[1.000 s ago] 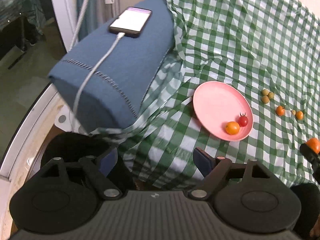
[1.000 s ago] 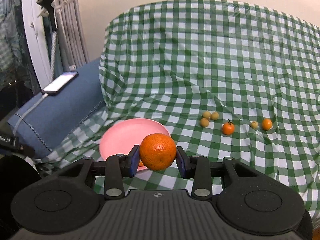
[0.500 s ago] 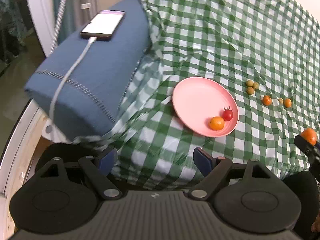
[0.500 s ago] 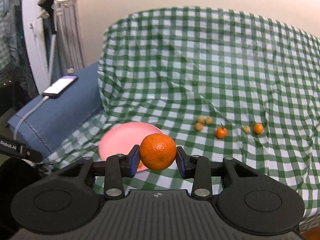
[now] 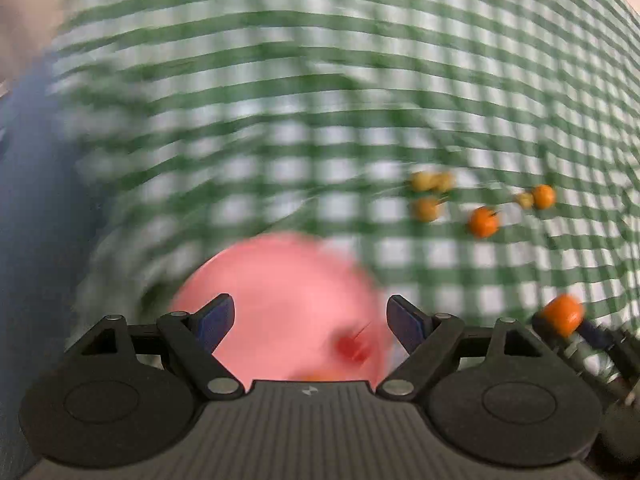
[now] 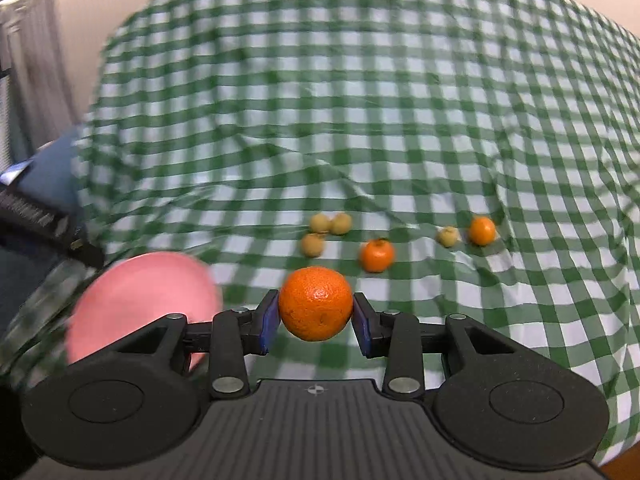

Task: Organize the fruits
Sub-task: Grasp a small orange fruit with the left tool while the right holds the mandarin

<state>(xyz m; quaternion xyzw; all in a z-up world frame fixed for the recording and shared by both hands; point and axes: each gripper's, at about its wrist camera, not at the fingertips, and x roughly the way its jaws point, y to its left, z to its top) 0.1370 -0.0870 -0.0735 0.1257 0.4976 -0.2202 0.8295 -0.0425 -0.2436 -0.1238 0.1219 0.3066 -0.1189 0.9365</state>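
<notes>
My right gripper (image 6: 315, 318) is shut on a mandarin orange (image 6: 316, 303) and holds it above the green checked cloth, right of the pink plate (image 6: 144, 292). My left gripper (image 5: 310, 320) is open and empty, just above the pink plate (image 5: 280, 292), which holds a red cherry tomato (image 5: 352, 349). The left wrist view is blurred by motion. It shows the right gripper with the mandarin (image 5: 560, 315) at the right edge. Several small fruits lie on the cloth beyond: yellow-brown ones (image 6: 330, 224) and small orange ones (image 6: 377, 255), (image 6: 482, 231).
A blue cushion (image 6: 52, 176) lies at the left beside the cloth. The checked cloth (image 6: 360, 100) rises over a backrest behind the fruits. A pale wall stands behind it.
My left gripper has swung quickly right and forward, down over the pink plate; the cushion and phone have left its view. My right gripper has moved forward and right with the mandarin.
</notes>
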